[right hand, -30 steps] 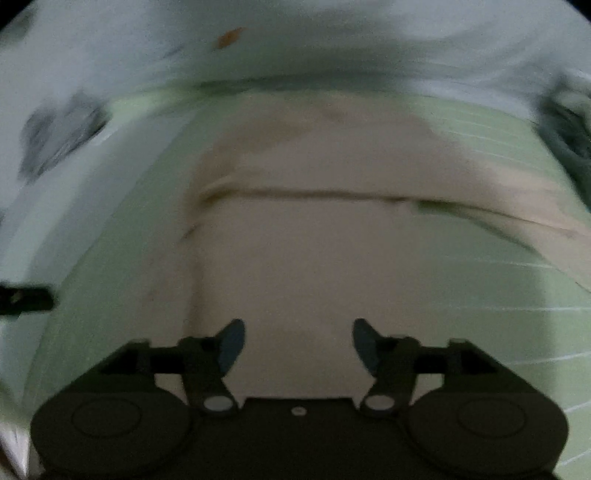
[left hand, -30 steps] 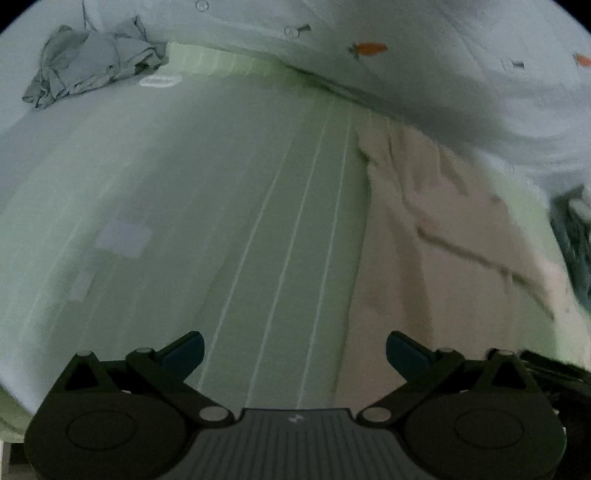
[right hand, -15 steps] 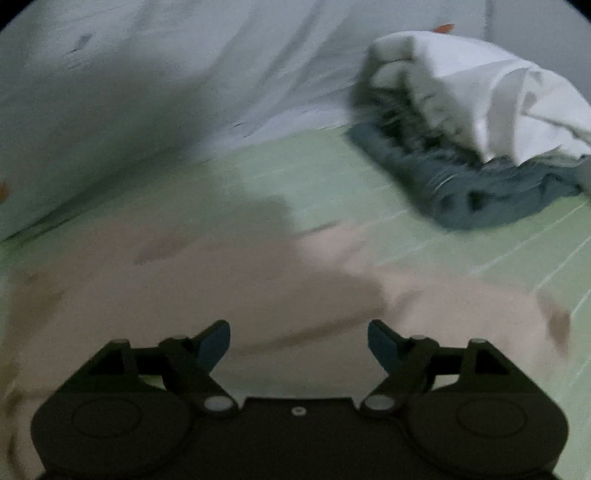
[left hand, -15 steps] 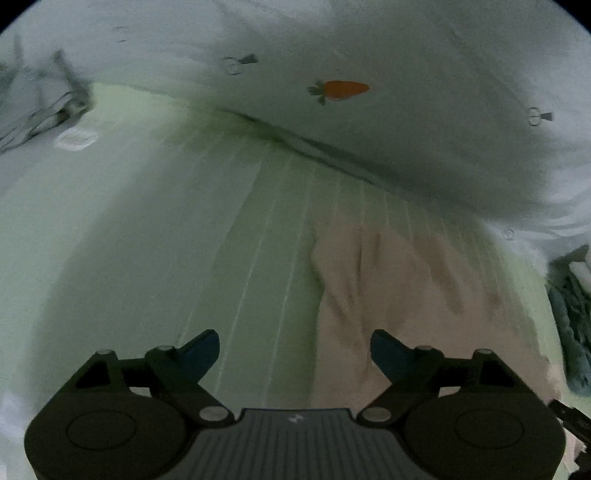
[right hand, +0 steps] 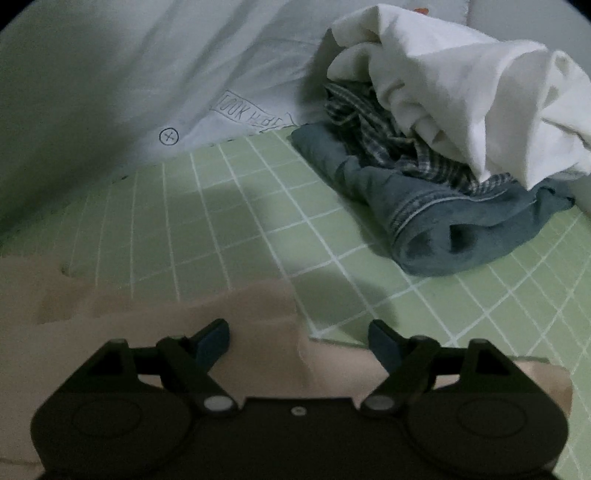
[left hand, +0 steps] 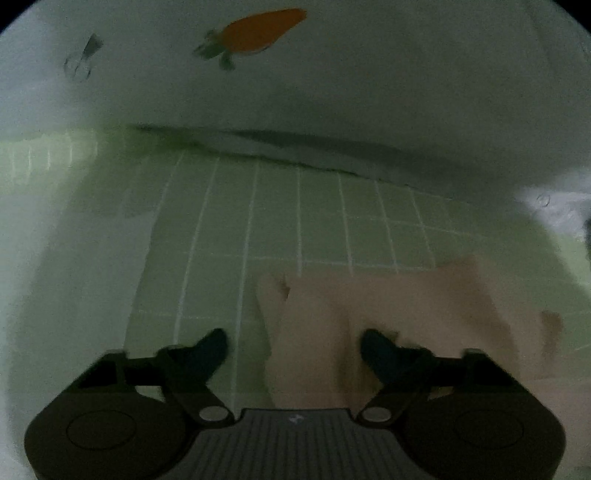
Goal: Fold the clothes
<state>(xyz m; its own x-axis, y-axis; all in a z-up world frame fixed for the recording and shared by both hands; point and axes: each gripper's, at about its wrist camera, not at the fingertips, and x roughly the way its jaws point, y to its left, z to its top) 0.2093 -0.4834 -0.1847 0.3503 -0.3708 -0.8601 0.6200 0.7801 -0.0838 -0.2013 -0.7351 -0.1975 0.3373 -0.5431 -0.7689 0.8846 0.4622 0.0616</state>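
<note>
Landmark: the pale pink garment [left hand: 399, 314], lying flat on a green sheet with a white grid [left hand: 258, 229].

Left wrist view, dim and somewhat blurred. Left tongs [left hand: 293, 349] angled down over the garment's left edge. Jaws closing, but the tips stand apart with a clear gap. The right fingertip [left hand: 376, 350] sits over the pink cloth; the left one is over bare green sheet just beside the garment's edge. That edge runs up between the two tips. Neither pad visibly presses on the fabric; contact cannot be settled through the blur. Beyond the garment's far edge the grid sheet runs on to a pale quilt [left hand: 332, 92] printed with an orange carrot [left hand: 258, 31].

Right wrist view, sharper. Right tongs [right hand: 299, 341] over the garment [right hand: 184, 325] at its right end. Jaws closing, though the tips are wide apart with nothing gripped. Left tip over pink cloth; right tip over the green sheet [right hand: 221, 206], just past the garment's edge. A fold or raised lip of the pink fabric lies between the tips.

Well beyond the garment, to its far right: a heap of other clothes, with a white cloth [right hand: 461, 92] on top, a checked piece [right hand: 388, 136] under it, and a grey-blue garment [right hand: 424, 221] at the bottom, resting on the sheet. Behind the heap and the garment, the pale quilt [right hand: 129, 74] carries a printed label and a small circled cross.
</note>
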